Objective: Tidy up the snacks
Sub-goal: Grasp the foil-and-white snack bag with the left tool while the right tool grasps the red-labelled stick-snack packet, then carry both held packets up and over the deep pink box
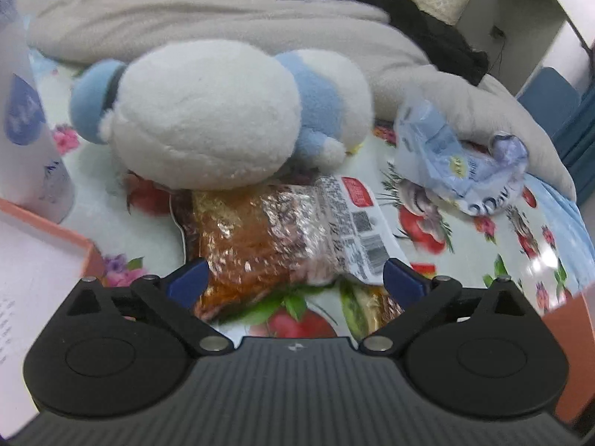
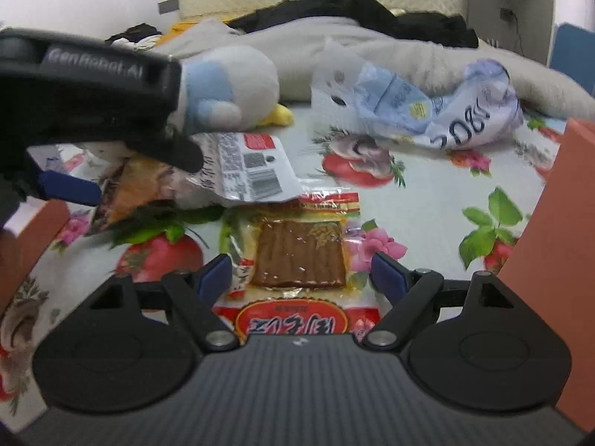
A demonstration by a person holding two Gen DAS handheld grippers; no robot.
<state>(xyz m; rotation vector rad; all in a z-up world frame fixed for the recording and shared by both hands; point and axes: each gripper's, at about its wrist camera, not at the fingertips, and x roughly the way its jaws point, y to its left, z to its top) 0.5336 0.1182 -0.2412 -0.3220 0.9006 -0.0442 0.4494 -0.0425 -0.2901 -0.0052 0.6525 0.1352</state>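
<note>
A clear snack pack with golden-brown food and a white label (image 1: 275, 234) lies on the flowered cloth, in front of a white and blue plush toy (image 1: 208, 111). My left gripper (image 1: 293, 278) is open, its blue pads on either side of the pack's near end. In the right wrist view the same pack (image 2: 230, 171) lies at left, with the left gripper's body over it. A flat pack of brown strips with a red label (image 2: 297, 256) lies between the open pads of my right gripper (image 2: 301, 273). A crumpled light-blue bag (image 2: 427, 111) lies further back.
A pink box (image 1: 44, 245) is at left with a white bottle (image 1: 29, 130) behind it. Another pink box wall (image 2: 550, 230) stands at right. A grey blanket (image 2: 372, 41) and dark clothes lie behind.
</note>
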